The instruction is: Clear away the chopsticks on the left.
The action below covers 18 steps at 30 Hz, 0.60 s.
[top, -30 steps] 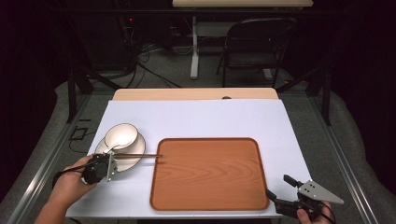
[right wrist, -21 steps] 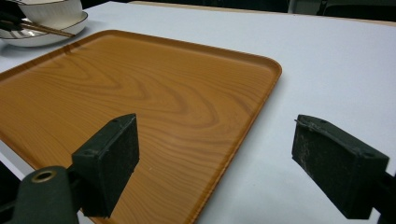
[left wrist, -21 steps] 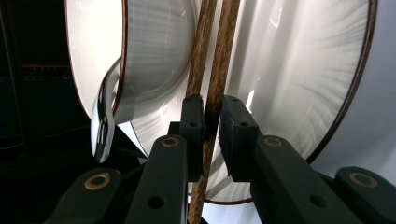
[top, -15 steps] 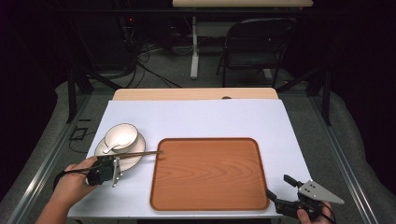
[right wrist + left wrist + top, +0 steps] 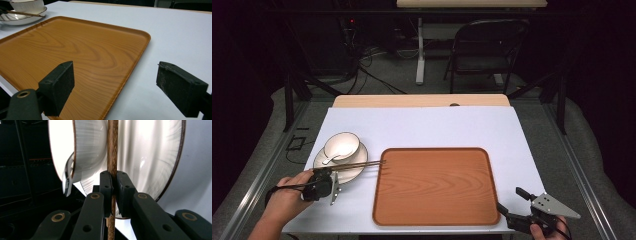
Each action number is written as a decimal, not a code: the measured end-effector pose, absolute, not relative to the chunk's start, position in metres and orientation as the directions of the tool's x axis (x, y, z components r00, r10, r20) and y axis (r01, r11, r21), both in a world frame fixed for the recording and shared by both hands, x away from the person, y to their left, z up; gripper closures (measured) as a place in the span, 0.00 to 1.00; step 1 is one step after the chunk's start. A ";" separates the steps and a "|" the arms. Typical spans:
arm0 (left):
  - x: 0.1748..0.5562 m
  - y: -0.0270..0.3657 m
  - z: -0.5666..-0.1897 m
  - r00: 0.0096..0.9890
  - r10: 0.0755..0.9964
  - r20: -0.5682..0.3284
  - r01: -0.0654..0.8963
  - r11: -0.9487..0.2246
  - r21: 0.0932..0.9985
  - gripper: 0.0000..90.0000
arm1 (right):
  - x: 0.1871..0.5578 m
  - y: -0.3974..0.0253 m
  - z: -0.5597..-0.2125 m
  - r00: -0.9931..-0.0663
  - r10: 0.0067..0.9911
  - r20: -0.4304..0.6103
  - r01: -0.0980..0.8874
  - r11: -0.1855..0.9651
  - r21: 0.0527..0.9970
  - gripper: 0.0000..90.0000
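The left gripper (image 5: pixel 331 176) is holding the chopsticks (image 5: pixel 357 165); its two black jaws are pressed tight on the brown sticks, as the left gripper view shows, with the chopsticks (image 5: pixel 112 157) running straight up between them. The grip is near one end; the long part sticks out ahead, over the white plate (image 5: pixel 358 171), and the tips reach just to the left rim of the wooden tray (image 5: pixel 434 187). A white bowl (image 5: pixel 341 145) sits on the plate with a spoon (image 5: pixel 331 159) in it.

The step in hand looks like carrying the chopsticks off the plate and over to the tray. The next move likely calls for a steady pull to the right, keeping the sticks level so they do not bump the bowl or slip out, then lowering them onto the tray before the jaws let go.

The right gripper (image 5: pixel 508 200) waits at the tray's near right corner; its jaws are wide apart and hold nothing.
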<state>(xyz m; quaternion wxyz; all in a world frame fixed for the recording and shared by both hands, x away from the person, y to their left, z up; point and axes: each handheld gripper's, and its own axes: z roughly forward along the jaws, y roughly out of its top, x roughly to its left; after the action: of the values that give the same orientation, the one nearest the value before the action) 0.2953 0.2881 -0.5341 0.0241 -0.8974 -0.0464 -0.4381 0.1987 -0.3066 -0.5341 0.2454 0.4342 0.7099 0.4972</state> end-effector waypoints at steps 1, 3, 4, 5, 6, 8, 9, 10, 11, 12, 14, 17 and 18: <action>0.293 0.288 -0.534 0.607 0.063 0.792 0.101 -0.995 0.002 0.94 | 0.199 -0.306 -0.534 -0.503 0.860 0.083 0.371 0.129 0.920 0.16; 0.290 0.287 -0.531 0.605 0.060 0.794 0.096 -0.995 0.002 0.94 | 0.199 -0.307 -0.534 -0.502 0.861 0.085 0.374 0.127 0.919 0.16; 0.288 0.287 -0.530 0.601 0.064 0.796 0.098 -0.995 0.007 0.94 | 0.199 -0.307 -0.534 -0.502 0.861 0.084 0.372 0.127 0.920 0.16; 0.286 0.287 -0.529 0.602 0.072 0.795 0.105 -0.994 0.011 0.94 | 0.199 -0.307 -0.534 -0.502 0.861 0.083 0.371 0.127 0.920 0.16; 0.285 0.288 -0.528 0.595 0.078 0.800 0.101 -0.995 0.021 0.94 | 0.199 -0.307 -0.534 -0.502 0.861 0.084 0.371 0.127 0.920 0.16; 0.282 0.287 -0.524 0.597 0.080 0.798 0.111 -0.994 0.016 0.94 | 0.199 -0.307 -0.534 -0.502 0.861 0.083 0.371 0.127 0.920 0.16; 0.280 0.287 -0.523 0.596 0.081 0.799 0.111 -0.994 0.018 0.94 | 0.199 -0.307 -0.534 -0.502 0.861 0.083 0.371 0.127 0.920 0.16; 0.279 0.287 -0.522 0.595 0.083 0.800 0.109 -0.994 0.022 0.94 | 0.199 -0.307 -0.534 -0.502 0.861 0.083 0.370 0.127 0.920 0.16; 0.278 0.287 -0.521 0.597 0.089 0.797 0.116 -0.993 0.024 0.94 | 0.199 -0.307 -0.534 -0.502 0.861 0.081 0.369 0.129 0.920 0.16; 0.277 0.286 -0.520 0.597 0.097 0.796 0.117 -0.993 0.033 0.94 | 0.199 -0.307 -0.534 -0.502 0.861 0.081 0.369 0.128 0.920 0.16; 0.275 0.285 -0.516 0.601 0.113 0.791 0.138 -0.990 0.037 0.94 | 0.199 -0.307 -0.534 -0.502 0.861 0.082 0.370 0.128 0.920 0.16; 0.273 0.282 -0.510 0.599 0.220 0.770 0.216 -0.970 0.110 0.94 | 0.199 -0.307 -0.534 -0.502 0.861 0.084 0.369 0.125 0.921 0.16; 0.273 0.282 -0.508 0.603 0.245 0.759 0.230 -0.965 0.128 0.94 | 0.199 -0.307 -0.534 -0.501 0.861 0.083 0.370 0.127 0.920 0.16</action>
<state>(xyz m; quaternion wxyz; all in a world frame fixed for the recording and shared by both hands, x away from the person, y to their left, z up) 0.2731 0.2817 -0.5083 -0.0087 -0.8952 -0.1325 -0.4253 0.1987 -0.3067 -0.5341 0.2467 0.4343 0.7088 0.4981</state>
